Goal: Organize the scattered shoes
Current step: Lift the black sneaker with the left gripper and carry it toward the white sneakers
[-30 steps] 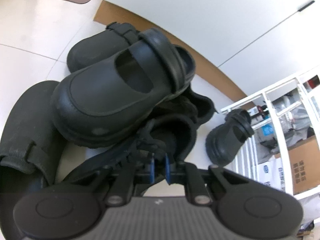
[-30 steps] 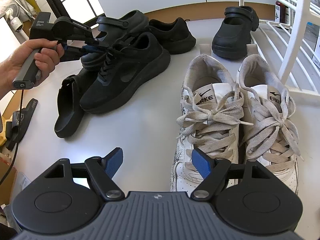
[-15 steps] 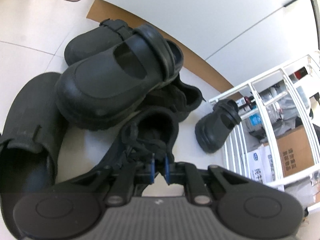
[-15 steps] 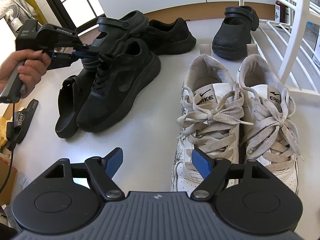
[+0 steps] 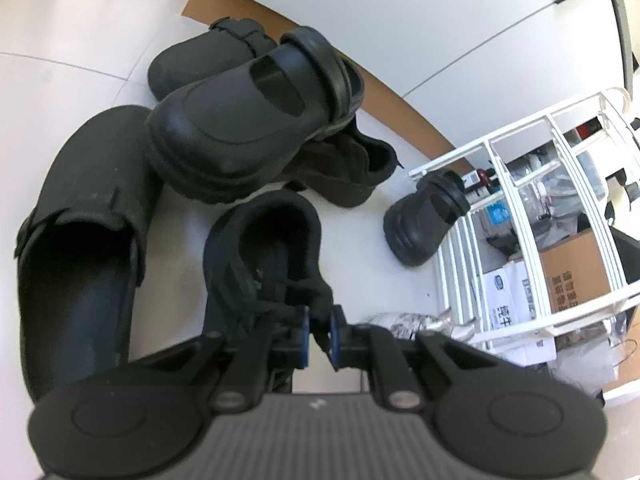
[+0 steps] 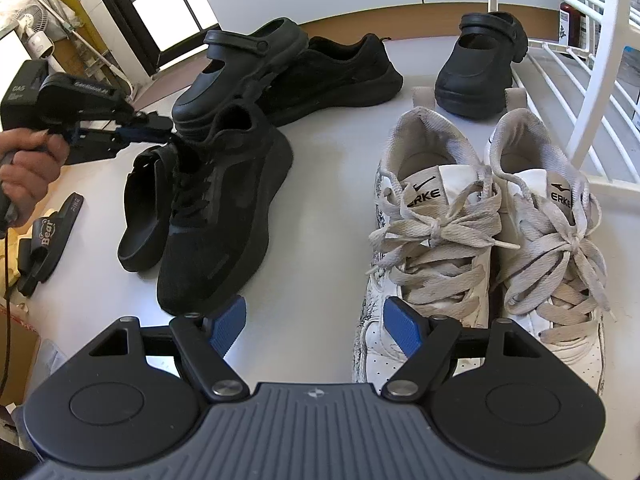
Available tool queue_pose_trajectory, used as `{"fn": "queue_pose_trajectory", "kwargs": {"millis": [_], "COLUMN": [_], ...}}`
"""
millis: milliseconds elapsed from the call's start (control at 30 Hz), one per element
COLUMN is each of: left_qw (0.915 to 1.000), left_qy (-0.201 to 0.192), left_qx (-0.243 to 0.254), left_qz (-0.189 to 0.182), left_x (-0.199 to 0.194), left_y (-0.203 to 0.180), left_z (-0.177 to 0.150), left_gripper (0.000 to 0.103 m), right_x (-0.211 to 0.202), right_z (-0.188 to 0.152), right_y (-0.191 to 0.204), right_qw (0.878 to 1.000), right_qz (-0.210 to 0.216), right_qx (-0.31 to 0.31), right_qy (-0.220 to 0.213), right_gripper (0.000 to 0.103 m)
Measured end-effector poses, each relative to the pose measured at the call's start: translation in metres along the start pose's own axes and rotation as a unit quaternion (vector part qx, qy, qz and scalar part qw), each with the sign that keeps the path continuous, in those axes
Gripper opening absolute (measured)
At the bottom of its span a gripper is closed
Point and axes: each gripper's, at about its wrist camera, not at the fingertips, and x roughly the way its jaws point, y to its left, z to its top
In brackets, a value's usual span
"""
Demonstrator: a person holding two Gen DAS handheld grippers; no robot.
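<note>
My left gripper (image 5: 319,334) is shut on the tongue and laces of a black sneaker (image 5: 260,256). In the right wrist view that black sneaker (image 6: 224,208) lies on the white floor with the left gripper (image 6: 166,136) clamped at its top, a hand behind it. A pair of white sneakers (image 6: 480,232) stands side by side to its right. My right gripper (image 6: 314,326) hangs open above the floor between the black sneaker's toe and the white pair, holding nothing. A second black sneaker (image 6: 332,76) lies farther back, partly under a black clog (image 6: 240,68).
A black slide (image 6: 144,212) lies on its side left of the held sneaker. Another black clog (image 6: 480,68) stands by the white wire rack (image 6: 560,60). A black "Bear" sandal (image 6: 44,240) lies at the far left. Cardboard boxes (image 5: 572,280) sit behind the rack.
The left gripper has dragged the black sneaker toward the camera and leftward, away from the clog pile, turning its toe more to the front. The right gripper has kept still.
</note>
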Motion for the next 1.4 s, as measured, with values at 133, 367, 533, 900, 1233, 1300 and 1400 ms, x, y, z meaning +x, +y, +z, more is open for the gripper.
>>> {"fn": "queue_pose_trajectory", "kwargs": {"millis": [133,367,533,900,1233,1300,1400], "left_qw": [1.0,0.9996,0.9993,0.9987,0.9969,0.9964,0.9956], "left_qy": [0.003,0.008,0.011,0.022,0.037,0.04,0.046], "left_qx": [0.006,0.026,0.035,0.042,0.057,0.06,0.064], "left_qz": [0.001,-0.001,-0.005,-0.019,-0.04,-0.044,-0.051], "left_x": [-0.009,-0.018,-0.024,-0.04,-0.042,-0.041,-0.039], "left_y": [0.002,0.0,-0.002,-0.002,-0.012,-0.014,-0.017], "left_z": [-0.004,-0.009,-0.012,-0.024,-0.031,-0.032,-0.035], "left_gripper": [0.009,0.009,0.008,0.008,0.008,0.008,0.008], "right_x": [0.0,0.001,0.001,0.002,0.006,0.007,0.008], "right_z": [0.0,0.0,-0.001,-0.002,-0.004,-0.005,-0.006], "right_y": [0.002,0.003,0.004,0.011,0.022,0.025,0.027], "right_qw": [1.0,1.0,1.0,1.0,0.998,0.998,0.997], "right_qz": [0.003,0.007,0.011,0.021,0.046,0.051,0.055], "right_qx": [-0.003,-0.004,-0.007,-0.015,-0.031,-0.034,-0.037], "right_qy": [0.001,0.004,0.006,0.01,0.024,0.028,0.032], "right_gripper": [0.08,0.08,0.08,0.08,0.08,0.08,0.08]}}
